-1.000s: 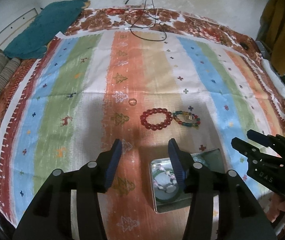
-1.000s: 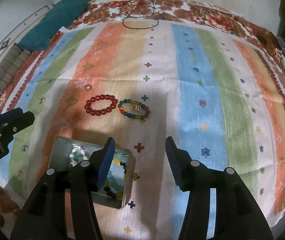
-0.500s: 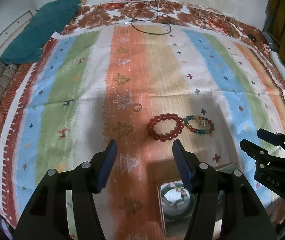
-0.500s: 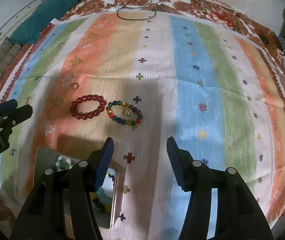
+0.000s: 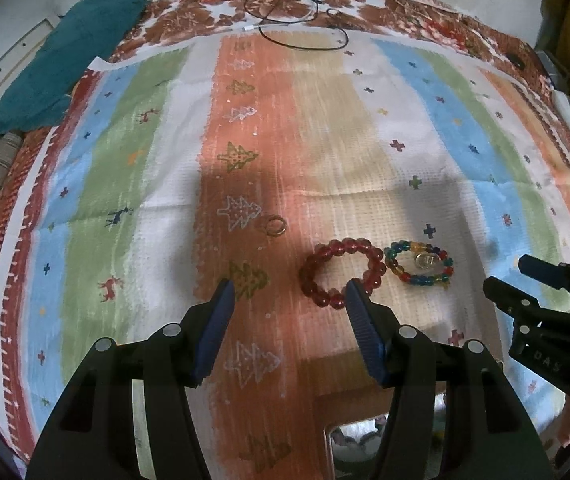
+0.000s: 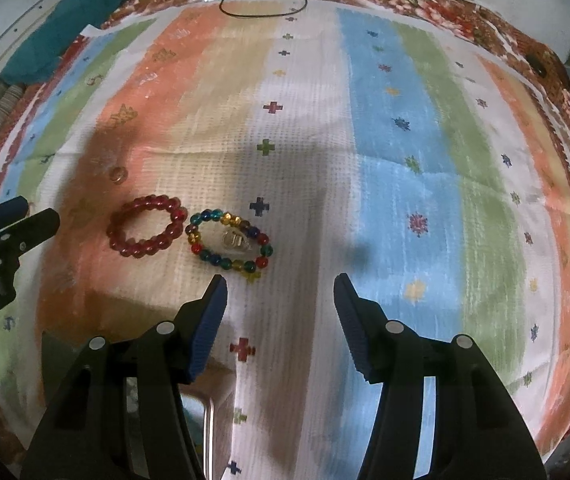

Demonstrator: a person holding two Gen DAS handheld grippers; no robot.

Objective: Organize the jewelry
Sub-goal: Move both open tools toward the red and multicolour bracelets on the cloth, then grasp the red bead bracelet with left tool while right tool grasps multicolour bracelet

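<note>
Approach step, nothing picked up yet. Left gripper (image 5: 287, 294) released, jaws spread with only cloth between them, widened a little in the last second; right-hand pad at the near edge of the red bracelet (image 5: 343, 272), contact unclear. Right gripper (image 6: 281, 288) also released and empty, hovering just short of the multicolour bracelet (image 6: 230, 245). Landmark: red bracelet, flat on the striped cloth (image 5: 117, 168), closed loop of glossy dark-red round beads. Multicolour bracelet just right of it, nearly touching, mixed blue, green, red and yellow beads, with a small clear-and-gold charm (image 6: 235, 240) lying inside the loop. Small gold ring (image 5: 276, 225) up and left of the red bracelet, apart from it. Metal box (image 5: 359, 446) below it near the frame bottom, mostly hidden behind the fingers, some beads inside. Next, probably: shift left gripper right to straddle one side of the red loop, lower, clench, carry to the box. Beads round and slick, likely to roll out of a shallow pinch.
</note>
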